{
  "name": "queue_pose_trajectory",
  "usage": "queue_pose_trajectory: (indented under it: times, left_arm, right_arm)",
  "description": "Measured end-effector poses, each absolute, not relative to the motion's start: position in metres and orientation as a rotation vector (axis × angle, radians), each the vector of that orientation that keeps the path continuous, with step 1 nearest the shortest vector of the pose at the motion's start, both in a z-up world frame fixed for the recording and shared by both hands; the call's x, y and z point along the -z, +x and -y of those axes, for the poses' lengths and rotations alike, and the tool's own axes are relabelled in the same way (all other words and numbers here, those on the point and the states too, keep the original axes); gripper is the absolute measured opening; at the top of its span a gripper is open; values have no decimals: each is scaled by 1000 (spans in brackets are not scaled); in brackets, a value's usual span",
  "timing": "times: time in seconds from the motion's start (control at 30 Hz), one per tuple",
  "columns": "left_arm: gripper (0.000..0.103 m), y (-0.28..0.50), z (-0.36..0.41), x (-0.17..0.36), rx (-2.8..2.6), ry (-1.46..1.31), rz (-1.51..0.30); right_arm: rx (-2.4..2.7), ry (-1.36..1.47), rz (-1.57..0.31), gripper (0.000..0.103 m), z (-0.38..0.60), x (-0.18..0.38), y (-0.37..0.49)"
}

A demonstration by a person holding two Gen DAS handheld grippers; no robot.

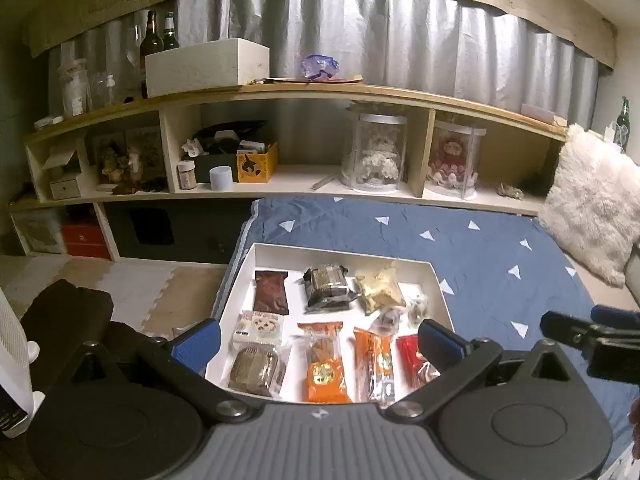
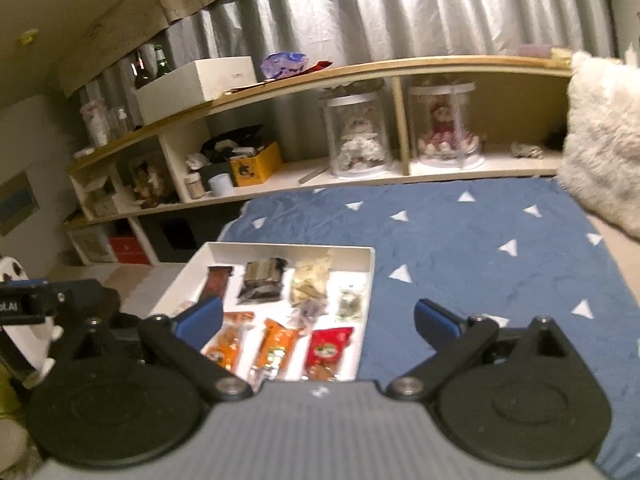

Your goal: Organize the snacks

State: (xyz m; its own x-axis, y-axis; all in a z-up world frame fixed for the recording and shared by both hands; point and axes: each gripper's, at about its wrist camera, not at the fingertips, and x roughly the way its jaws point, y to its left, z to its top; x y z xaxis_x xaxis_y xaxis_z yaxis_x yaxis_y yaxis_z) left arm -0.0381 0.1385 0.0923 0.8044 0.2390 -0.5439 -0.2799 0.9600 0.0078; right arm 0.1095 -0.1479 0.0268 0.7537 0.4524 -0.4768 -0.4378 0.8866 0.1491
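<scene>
A white tray (image 1: 344,253) lies on the blue bed cover and holds several snack packs in rows. Among them are a dark red pack (image 1: 271,291), an orange pack (image 1: 325,364), a red pack (image 1: 412,356) and a pale chips bag (image 1: 380,288). My left gripper (image 1: 320,340) hovers open over the tray's near rows, with nothing between its blue fingers. My right gripper (image 2: 318,320) hangs open above the tray's (image 2: 296,248) right half, holding nothing. The red pack (image 2: 330,346) and an orange pack (image 2: 276,346) show between its fingers.
A long wooden shelf (image 1: 304,90) runs behind the bed with doll jars, boxes and bottles. A furry white pillow (image 1: 592,200) lies at the right. The blue cover (image 1: 500,248) stretches right of the tray. The right gripper's body (image 1: 592,340) shows at the left view's right edge.
</scene>
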Motion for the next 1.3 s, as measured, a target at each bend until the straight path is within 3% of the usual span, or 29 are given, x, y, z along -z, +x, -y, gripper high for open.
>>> queue_pose_trajectory:
  times: [0.47, 1.3]
  left_arm:
    - [103, -66, -116, -74, -325, 63, -556]
    - [103, -73, -120, -38, -261, 32, -573]
  right_arm:
    - [-440, -22, -477, 103, 162, -19, 69]
    - [-377, -101, -465, 103, 168, 7, 56]
